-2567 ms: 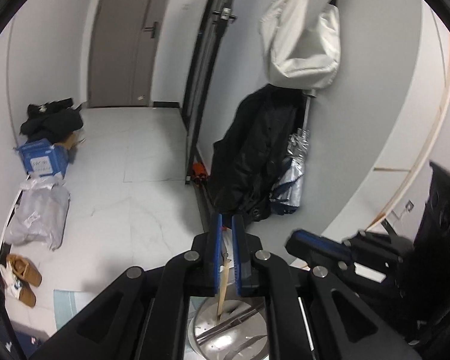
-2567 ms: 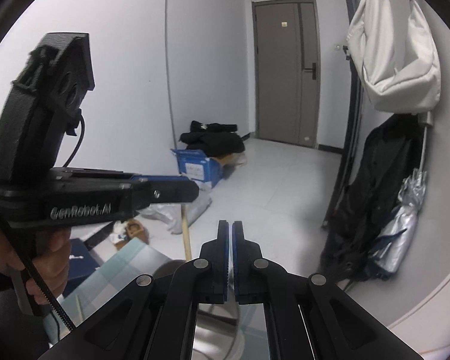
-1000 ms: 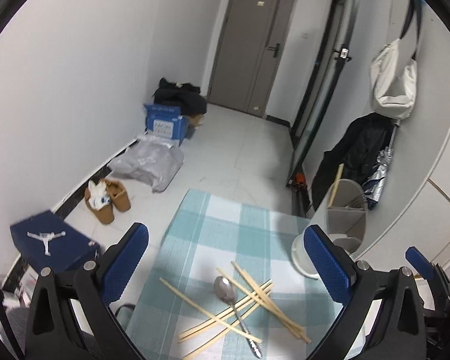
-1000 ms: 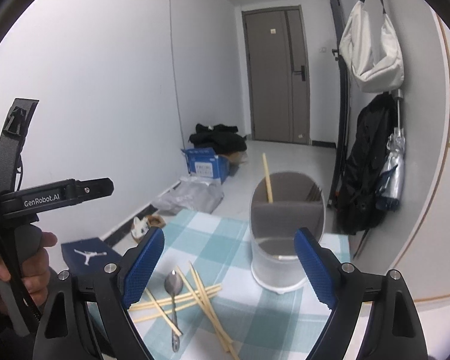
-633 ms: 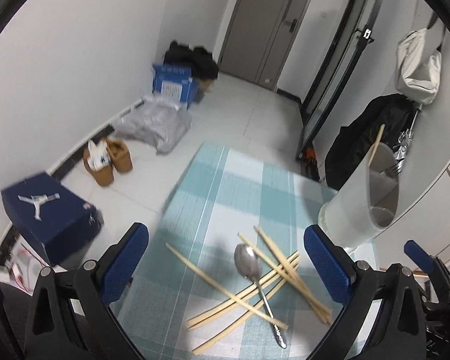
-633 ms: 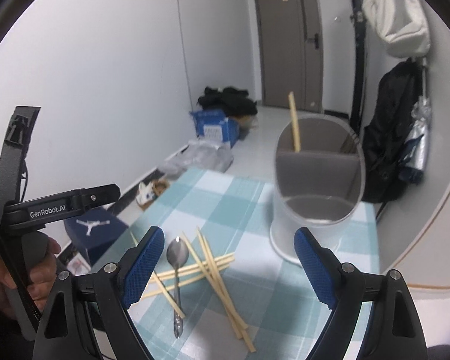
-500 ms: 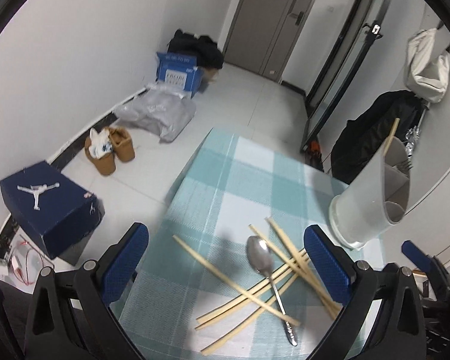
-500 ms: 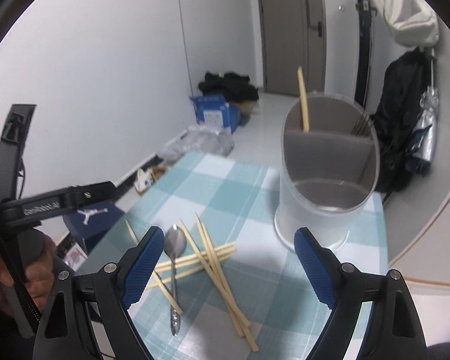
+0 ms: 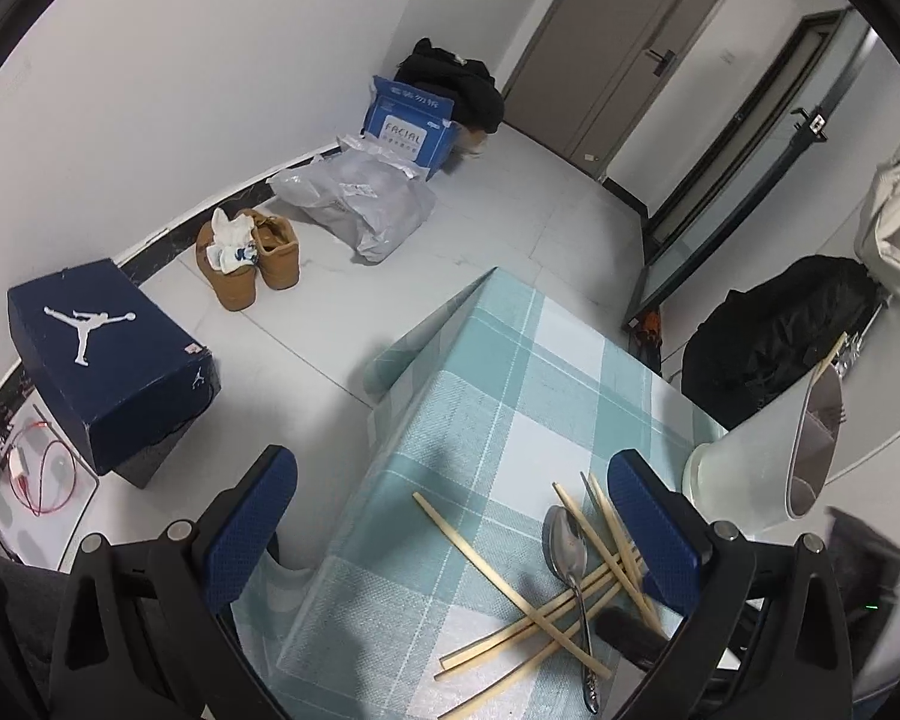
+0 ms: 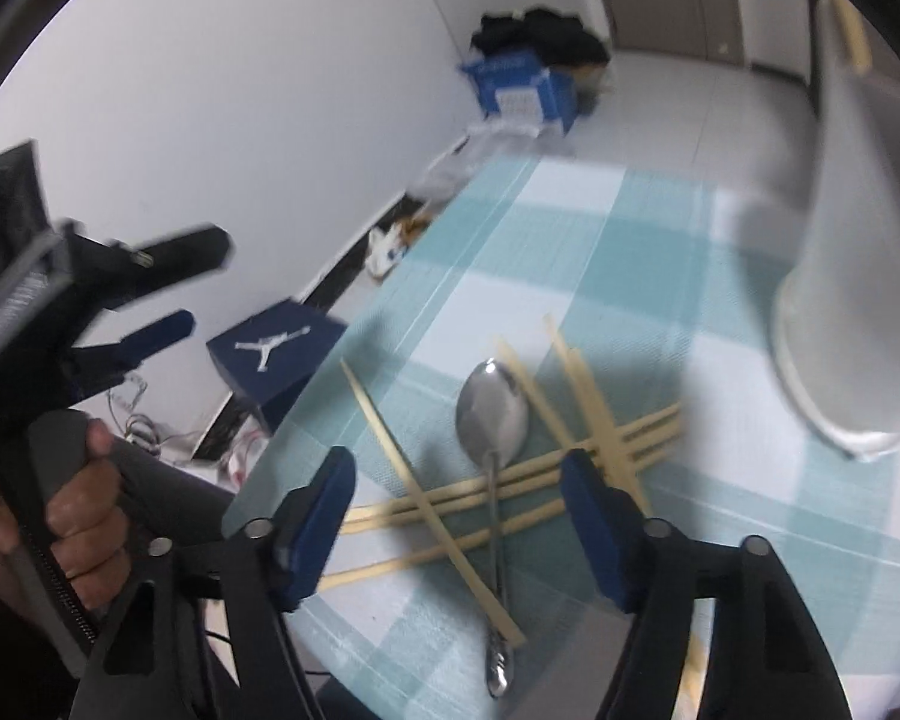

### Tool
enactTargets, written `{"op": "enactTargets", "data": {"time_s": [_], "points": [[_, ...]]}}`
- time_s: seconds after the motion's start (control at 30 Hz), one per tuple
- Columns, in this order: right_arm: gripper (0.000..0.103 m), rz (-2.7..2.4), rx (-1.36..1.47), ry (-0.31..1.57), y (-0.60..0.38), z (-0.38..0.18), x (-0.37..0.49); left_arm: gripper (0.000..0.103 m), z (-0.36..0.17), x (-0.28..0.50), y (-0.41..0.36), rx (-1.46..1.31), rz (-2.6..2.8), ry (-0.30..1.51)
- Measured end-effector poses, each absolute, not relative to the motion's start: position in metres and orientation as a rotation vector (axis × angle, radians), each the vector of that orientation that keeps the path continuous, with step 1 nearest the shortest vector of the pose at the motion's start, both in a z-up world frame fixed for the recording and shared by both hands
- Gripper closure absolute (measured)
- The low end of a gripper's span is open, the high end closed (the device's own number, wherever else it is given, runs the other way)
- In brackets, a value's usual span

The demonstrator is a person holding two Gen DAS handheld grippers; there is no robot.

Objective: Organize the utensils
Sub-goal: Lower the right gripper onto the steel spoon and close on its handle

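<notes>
Several wooden chopsticks (image 9: 528, 618) lie crossed on the teal checked tablecloth (image 9: 510, 372), with a metal spoon (image 9: 567, 552) across them. A white utensil holder (image 9: 762, 462) stands at the right with one chopstick (image 9: 831, 351) in it. My left gripper (image 9: 450, 540) is open and empty, above the table's left edge. My right gripper (image 10: 459, 516) is open and empty, low over the chopsticks (image 10: 510, 480) and spoon (image 10: 492, 414), with the holder (image 10: 858, 300) to its right. The left gripper (image 10: 168, 294) also shows at the left of the right wrist view.
On the floor left of the table are a dark blue shoe box (image 9: 102, 354), brown shoes (image 9: 246, 258), a grey plastic bag (image 9: 360, 198) and a blue carton (image 9: 411, 123). A black coat (image 9: 780, 330) and a white bag (image 9: 894, 240) hang on the right wall.
Both grippers were shut and now stand open; the chopstick the left one held now stands in the holder. The right gripper has dropped low over the pile. The left has swung toward the table's left edge.
</notes>
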State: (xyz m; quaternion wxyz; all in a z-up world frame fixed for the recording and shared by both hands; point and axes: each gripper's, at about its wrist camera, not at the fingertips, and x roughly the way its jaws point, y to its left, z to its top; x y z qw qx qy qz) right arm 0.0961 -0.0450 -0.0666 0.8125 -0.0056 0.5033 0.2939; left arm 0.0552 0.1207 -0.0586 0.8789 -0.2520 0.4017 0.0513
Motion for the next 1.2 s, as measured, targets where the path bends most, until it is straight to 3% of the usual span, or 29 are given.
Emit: {"op": "enactTargets", "data": {"time_s": [0.07, 0.53, 0.63, 1.2], "points": [[0.046, 0.623, -0.017, 1.112, -0.038, -0.077, 0.102, 0.001, -0.06, 0.055, 0.125, -0.542, 0.109, 0.838], [0.052, 0.543, -0.227, 1.14, 0.004, -0.096, 0.128, 0.001, -0.063, 0.057, 0.147, -0.627, 0.12, 0.836], [0.068, 0.537, -0.323, 1.109, 0.015, -0.097, 0.126, 0.001, -0.064, 0.056, 0.153, -0.647, 0.134, 0.833], [0.069, 0.531, -0.27, 0.907, -0.029, -0.057, 0.099, 0.002, -0.08, 0.06, 0.136, -0.583, 0.162, 0.927]]}}
